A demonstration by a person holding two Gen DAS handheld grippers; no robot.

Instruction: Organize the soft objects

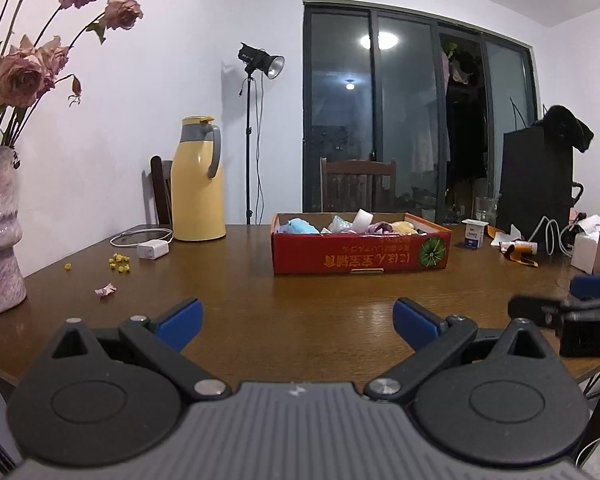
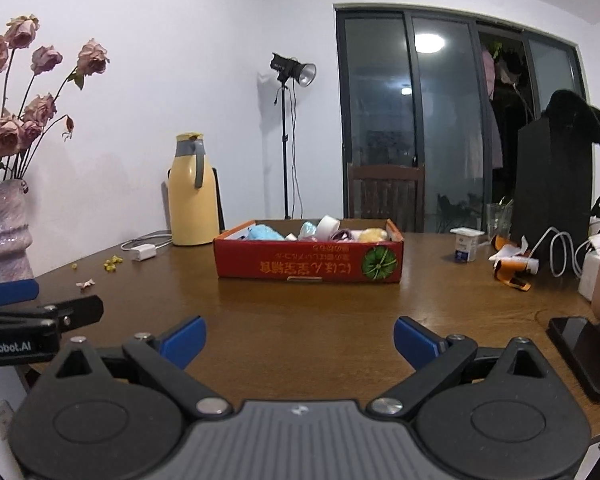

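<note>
The black body of the left gripper (image 2: 16, 344), seen at the edge of the right wrist view, carries white lettering ending "enRobot.AI". The red cardboard box (image 2: 308, 266) on the brown wooden desk (image 2: 300, 320) bears a row of yellow characters printed upside down, too small to read.

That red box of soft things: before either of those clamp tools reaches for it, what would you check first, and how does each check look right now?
1. Left gripper jaws spread and holding nothing: ok.
2. Right gripper jaws spread and holding nothing: ok.
3. Bare table between both grippers and the red box: ok.
4. Box open on top, with the soft objects showing above its rim: ok.
5. How the soft objects are packed deeper in the box: cannot tell, the front wall hides them.
6. Phone lying near the table edge beside the right gripper, easily knocked: not ok.
</note>
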